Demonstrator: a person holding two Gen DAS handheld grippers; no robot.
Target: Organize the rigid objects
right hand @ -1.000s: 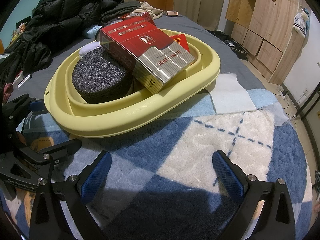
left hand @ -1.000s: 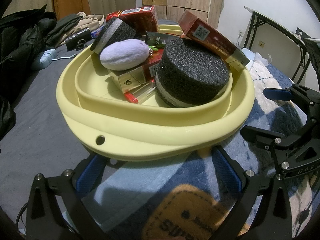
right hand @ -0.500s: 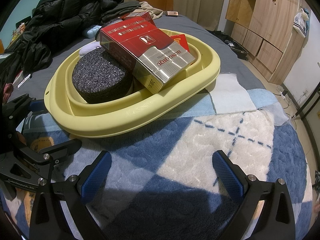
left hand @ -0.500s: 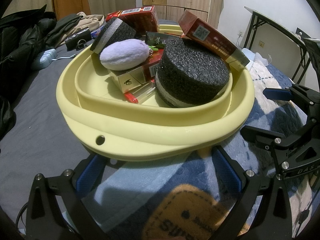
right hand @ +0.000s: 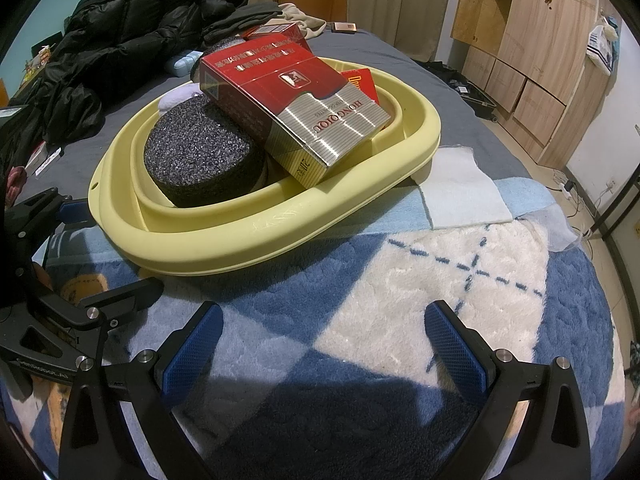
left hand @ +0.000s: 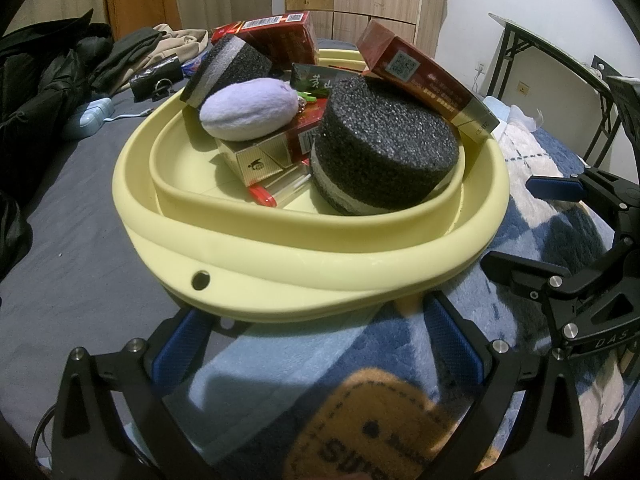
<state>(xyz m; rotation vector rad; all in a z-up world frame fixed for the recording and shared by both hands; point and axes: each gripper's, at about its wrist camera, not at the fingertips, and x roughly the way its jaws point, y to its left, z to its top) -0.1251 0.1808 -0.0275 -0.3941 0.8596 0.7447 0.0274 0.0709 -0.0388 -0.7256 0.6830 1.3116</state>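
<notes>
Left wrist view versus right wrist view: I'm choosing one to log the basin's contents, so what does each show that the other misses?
Only the left wrist view shows the red-capped tube, the gold carton under the purple plush, and a tilted second sponge. Only the right wrist view shows the big red carton's printed top and the white cloth. Both show the yellow basin, round black sponge, and both grippers open: left gripper, right gripper.

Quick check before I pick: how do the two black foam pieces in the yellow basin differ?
The near foam disc is a wide round puck lying nearly flat, top face up; the far foam block looks smaller and stands tipped on edge against the boxes. The disc sits at the basin front, the block at the back. Both are speckled black with a pale layer.
</notes>
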